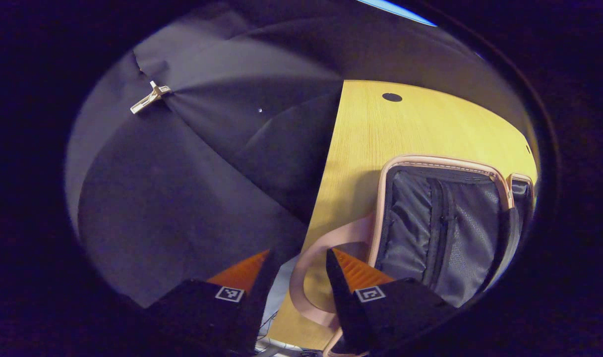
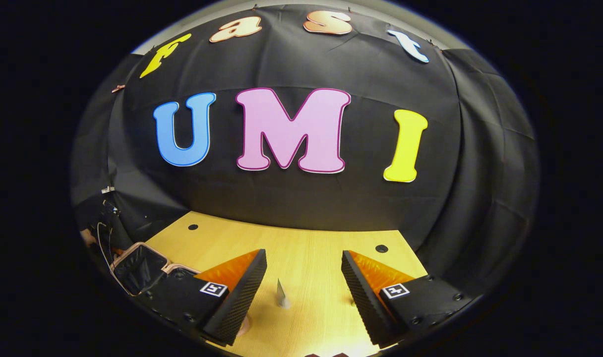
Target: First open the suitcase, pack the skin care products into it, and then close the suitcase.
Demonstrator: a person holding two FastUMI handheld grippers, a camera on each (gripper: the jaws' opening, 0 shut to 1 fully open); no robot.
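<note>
In the left gripper view the suitcase (image 1: 440, 223) lies open on the wooden table (image 1: 381, 129), showing a grey lining with a zip and a pink rim. A pink strap (image 1: 301, 277) loops out from its near side. My left gripper (image 1: 297, 254) is open at the table's edge, its right finger over the strap loop. In the right gripper view my right gripper (image 2: 302, 254) is open above the table (image 2: 306, 238). A small pale tube (image 2: 281, 295) stands between and below its fingers. The suitcase (image 2: 138, 267) sits far left.
Black cloth hangs beyond the table's left edge in the left gripper view, held by a pale clip (image 1: 150, 96). The tabletop has round holes (image 2: 381, 248). A pinkish item (image 2: 244, 325) peeks out under my right gripper's left finger.
</note>
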